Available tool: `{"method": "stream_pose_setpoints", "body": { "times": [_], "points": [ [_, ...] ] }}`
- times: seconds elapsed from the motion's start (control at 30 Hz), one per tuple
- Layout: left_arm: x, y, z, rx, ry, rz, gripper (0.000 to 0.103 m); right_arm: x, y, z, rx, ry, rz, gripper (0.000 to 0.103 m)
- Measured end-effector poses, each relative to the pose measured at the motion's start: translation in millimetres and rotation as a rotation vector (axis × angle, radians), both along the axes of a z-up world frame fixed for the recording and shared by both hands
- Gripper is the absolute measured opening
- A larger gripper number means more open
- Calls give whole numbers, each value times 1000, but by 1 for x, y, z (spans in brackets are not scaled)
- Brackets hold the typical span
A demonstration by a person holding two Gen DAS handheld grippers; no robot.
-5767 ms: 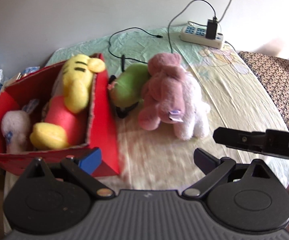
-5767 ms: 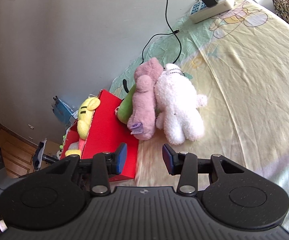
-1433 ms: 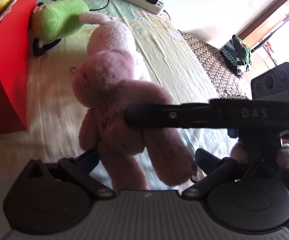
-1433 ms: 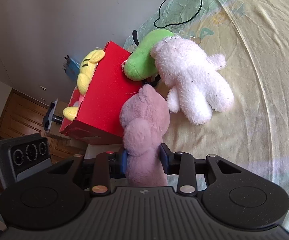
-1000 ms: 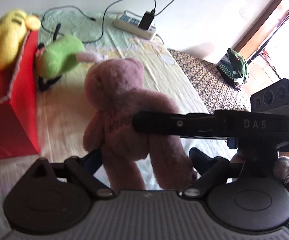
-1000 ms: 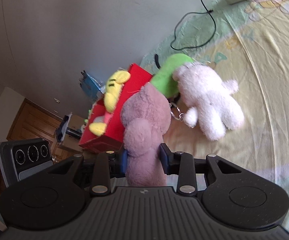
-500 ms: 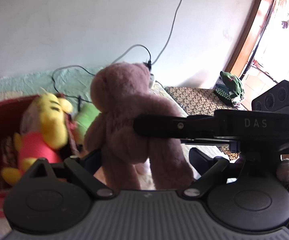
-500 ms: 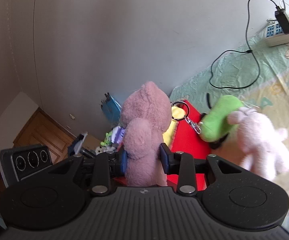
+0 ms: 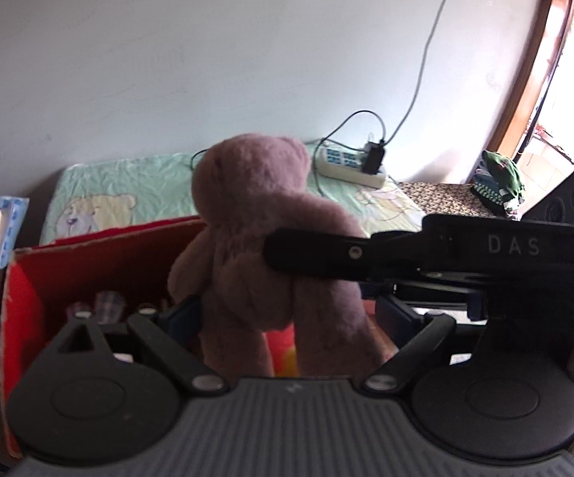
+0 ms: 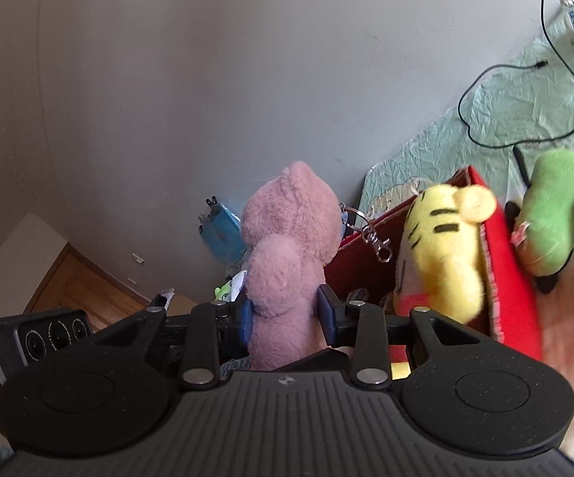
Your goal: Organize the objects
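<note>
I see a bed (image 9: 136, 183) with a pale green and yellow cartoon sheet against a plain white wall (image 9: 207, 59), a power strip (image 9: 350, 167) with a charger plugged in at its far edge and a black cable (image 10: 525, 111) looping over the sheet. A wooden door frame (image 9: 525, 79) stands bright on the right of my left view. A red box (image 9: 20, 302) sits at the bed's edge with a yellow striped plush (image 10: 446, 246) leaning inside it, and a green plush (image 10: 553, 214) lies on the sheet just beside the box's outer wall.

My right claw (image 10: 285, 316) pinches the pink teddy bear (image 10: 287, 254) around its lower body, blue pads pressed into the fur on both sides. My left claw (image 9: 287, 316) is spread wide, the bear's legs between its fingers; I cannot tell whether they touch the fur.

The bear hangs upright in the air over the box, fluffy and dusty pink, a metal key ring (image 10: 370, 230) dangling at its head
</note>
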State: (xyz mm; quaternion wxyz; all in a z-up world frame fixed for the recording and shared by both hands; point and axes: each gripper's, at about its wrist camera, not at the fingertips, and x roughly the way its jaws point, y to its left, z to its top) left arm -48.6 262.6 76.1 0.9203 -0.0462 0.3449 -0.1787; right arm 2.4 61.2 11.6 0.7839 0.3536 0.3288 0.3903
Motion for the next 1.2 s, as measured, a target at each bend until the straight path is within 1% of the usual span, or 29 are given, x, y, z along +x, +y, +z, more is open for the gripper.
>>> {"method": "stream_pose_setpoints", "body": {
  "times": [0.17, 0.3, 0.47, 0.53, 0.63, 0.7, 0.73, 0.8, 0.9, 0.97, 1.03, 1.13, 1.2],
  "points": [
    [21, 24, -21, -10, 54, 0, 91, 8, 25, -13, -42, 53, -42, 36],
    [29, 31, -37, -4, 85, -1, 90, 16, 42, -24, -111, 75, -56, 36],
    [37, 36, -53, -1, 115, -8, 88, 22, 50, -35, -195, 103, -78, 36],
    [39, 37, -59, 2, 125, -9, 88, 24, 53, -37, -225, 103, -76, 36],
    [42, 39, -65, 2, 143, -1, 88, 23, 58, -34, -296, 89, -74, 36],
    [45, 42, -71, 0, 162, 8, 89, 26, 61, -36, -323, 92, -78, 33],
    [46, 43, -74, 1, 169, 11, 89, 27, 60, -38, -330, 92, -82, 31],
    [46, 43, -75, 14, 167, 16, 89, 30, 61, -42, -333, 91, -82, 30],
    [45, 39, -76, 54, 157, 20, 90, 32, 56, -43, -326, 97, -85, 27],
    [45, 38, -76, 70, 157, 27, 91, 33, 52, -45, -311, 107, -86, 20],
    [47, 39, -76, 65, 168, 36, 94, 33, 50, -44, -305, 99, -76, 19],
    [52, 39, -77, 76, 196, 46, 95, 29, 54, -43, -335, 70, -72, 19],
    [52, 37, -77, 97, 201, 48, 95, 30, 54, -44, -340, 67, -76, 19]
  ]
}}
